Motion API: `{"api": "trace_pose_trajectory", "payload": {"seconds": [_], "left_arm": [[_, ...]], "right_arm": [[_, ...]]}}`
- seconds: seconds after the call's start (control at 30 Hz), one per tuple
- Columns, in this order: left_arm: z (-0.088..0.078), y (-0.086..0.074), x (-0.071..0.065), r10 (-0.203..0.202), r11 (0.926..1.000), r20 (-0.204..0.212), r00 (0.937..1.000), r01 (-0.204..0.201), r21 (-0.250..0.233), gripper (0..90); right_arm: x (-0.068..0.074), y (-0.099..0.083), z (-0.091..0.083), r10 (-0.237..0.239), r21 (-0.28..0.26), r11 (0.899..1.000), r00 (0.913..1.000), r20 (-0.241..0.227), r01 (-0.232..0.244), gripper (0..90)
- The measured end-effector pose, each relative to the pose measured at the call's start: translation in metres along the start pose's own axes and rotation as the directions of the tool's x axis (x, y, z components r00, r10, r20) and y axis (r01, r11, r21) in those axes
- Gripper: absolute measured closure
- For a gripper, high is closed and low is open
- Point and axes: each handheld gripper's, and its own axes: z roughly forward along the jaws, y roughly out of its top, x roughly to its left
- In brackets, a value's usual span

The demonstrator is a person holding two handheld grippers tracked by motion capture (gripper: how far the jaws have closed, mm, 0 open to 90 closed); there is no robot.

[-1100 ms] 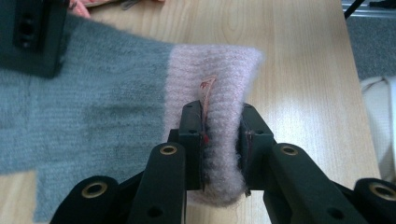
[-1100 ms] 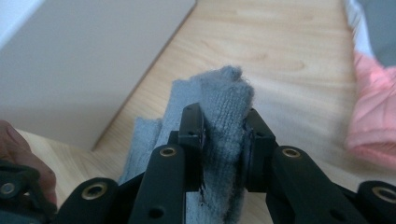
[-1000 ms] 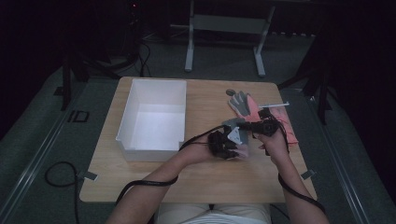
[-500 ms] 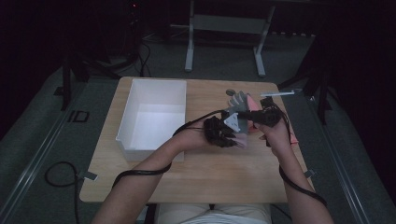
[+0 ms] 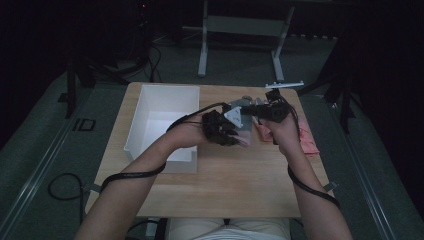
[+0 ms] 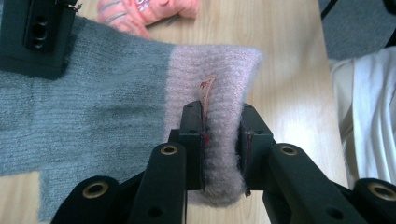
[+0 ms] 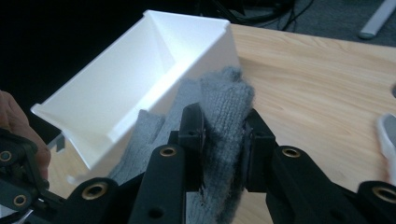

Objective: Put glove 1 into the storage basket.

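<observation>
A: Status? 
B: Left gripper (image 6: 222, 140) clamps the sock (image 6: 107, 116) at its pale cuff, right gripper (image 7: 224, 140) clamps its grey end; sock stretched above the table (image 5: 225, 175). 
A: Next? 
B: Likely carry it over the white bin (image 5: 165, 107).

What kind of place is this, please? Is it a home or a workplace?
Probably a lab or recording room, not a home. A bare wooden table stands on a dark floor with loose cables and metal stands behind. The person works with two hand-held grippers on a grey glove beside a white bin.
</observation>
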Motion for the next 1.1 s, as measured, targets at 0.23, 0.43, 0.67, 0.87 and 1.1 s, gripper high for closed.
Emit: {"api": "trace_pose_trajectory", "payload": {"seconds": [0.23,0.43,0.67,0.87,1.1], "left_arm": [[-0.03,-0.019,0.005,-0.003,0.9993,-0.023,0.9997,0.004,0.038,75.0],[-0.049,-0.04,0.006,-0.015,0.9976,-0.037,0.9992,0.017,0.067,74.9],[-0.066,-0.063,0.007,-0.035,0.9943,-0.04,0.9986,0.039,0.099,75.0],[-0.087,-0.095,0.009,-0.057,0.99,-0.058,0.9967,0.064,0.126,74.9],[-0.095,-0.127,0.007,-0.07,0.9848,-0.065,0.9954,0.079,0.154,74.8]], "right_arm": [[0.026,0.023,0.023,-0.035,0.004,0.999,0.9988,-0.035,0.035,74.0],[0.046,0.032,0.045,-0.063,0.013,0.998,0.9962,-0.06,0.064,74.1],[0.067,0.039,0.072,-0.088,0.031,0.995,0.9922,-0.088,0.091,74.1],[0.088,0.047,0.103,-0.1,0.04,0.994,0.9869,-0.127,0.106,74.1],[0.111,0.048,0.139,-0.111,0.059,0.991,0.9813,-0.158,0.121,74.1]]}}
